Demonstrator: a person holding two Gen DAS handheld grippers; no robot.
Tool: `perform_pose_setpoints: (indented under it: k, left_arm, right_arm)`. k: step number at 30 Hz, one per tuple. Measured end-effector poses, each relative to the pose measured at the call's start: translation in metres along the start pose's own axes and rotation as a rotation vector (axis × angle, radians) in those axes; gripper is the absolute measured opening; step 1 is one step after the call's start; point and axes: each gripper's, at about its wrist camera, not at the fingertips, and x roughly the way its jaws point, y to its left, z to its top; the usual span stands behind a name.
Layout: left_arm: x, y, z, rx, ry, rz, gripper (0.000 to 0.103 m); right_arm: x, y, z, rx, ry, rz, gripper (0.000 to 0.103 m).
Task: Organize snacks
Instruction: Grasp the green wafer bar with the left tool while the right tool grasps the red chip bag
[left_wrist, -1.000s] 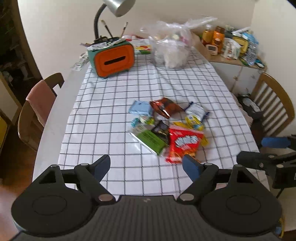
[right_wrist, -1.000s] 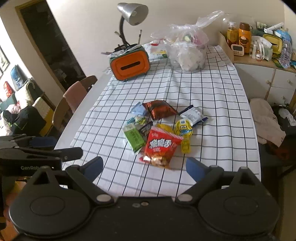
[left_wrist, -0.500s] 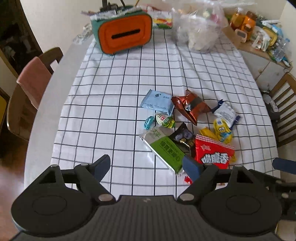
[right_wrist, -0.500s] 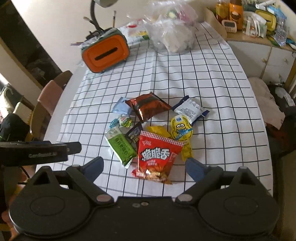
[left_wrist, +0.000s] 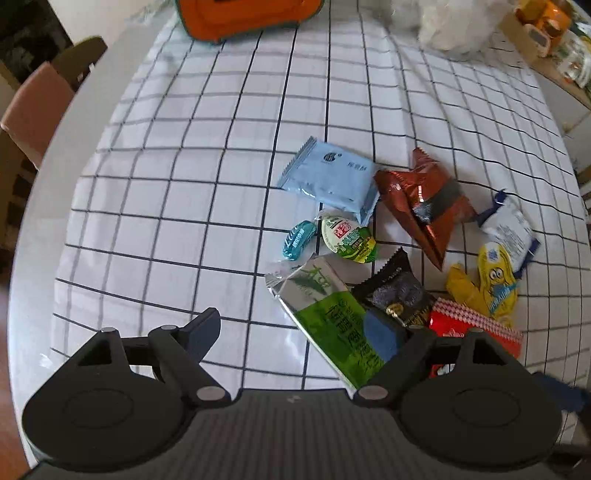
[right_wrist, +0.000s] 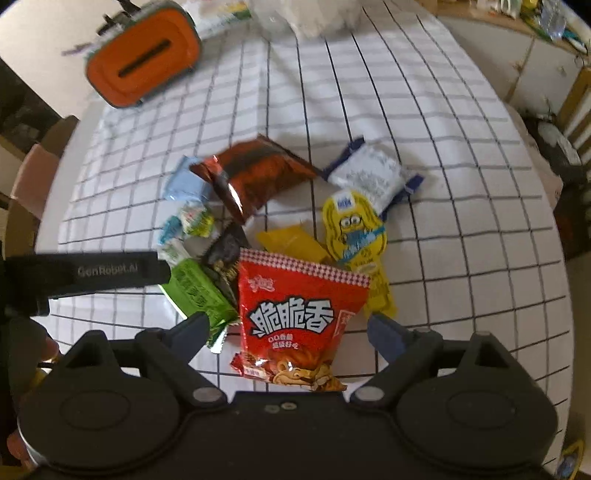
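The red crinkled snack bag (right_wrist: 299, 317) with white lettering lies flat on the white black-gridded tablecloth (right_wrist: 443, 147) of the tabletop, at the near edge of a loose heap of packets. The right-wrist view shows its whole printed front; the left-wrist view shows only its chequered top edge (left_wrist: 476, 325) behind a finger. In the right-wrist view the right tongs (right_wrist: 288, 328) straddle it, fingers apart and closing, pads not pressing it. Just beside it lies the green foil-ended wafer packet (left_wrist: 328, 317), seen full length only from the left wrist, where the left tongs (left_wrist: 295, 332) stand wide apart, one blue pad over its lower end. The right-wrist view alone shows the orange slotted box (right_wrist: 142, 68) whole.
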Motion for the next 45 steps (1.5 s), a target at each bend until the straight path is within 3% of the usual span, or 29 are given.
perform_pose_setpoints:
  k: [17, 25, 27, 32, 34, 45]
  left_arm:
    - [0.042, -0.013, 0.002, -0.087, 0.056, 0.001, 0.085]
    - [0.049, -0.014, -0.002, -0.096, 0.054, 0.018, 0.085]
    - [0.048, -0.017, -0.004, -0.092, 0.047, 0.025, 0.082]
    - [0.042, -0.023, -0.007, -0.074, 0.035, 0.022, 0.054]
    - [0.038, -0.025, -0.008, -0.068, 0.037, 0.02, 0.049]
    - [0.032, -0.004, -0.012, -0.103, 0.039, -0.018, 0.045]
  right_arm:
    - [0.055, 0.011, -0.01, -0.026, 0.099, -0.082, 0.09]
    - [0.064, 0.016, -0.014, -0.047, 0.107, -0.094, 0.081]
    - [0.064, 0.019, -0.015, -0.057, 0.096, -0.102, 0.08]
    - [0.062, 0.019, -0.018, -0.074, 0.074, -0.109, 0.076]
    - [0.061, 0.019, -0.019, -0.088, 0.063, -0.111, 0.075]
    - [0.036, 0.005, -0.021, -0.083, 0.037, -0.065, 0.074]
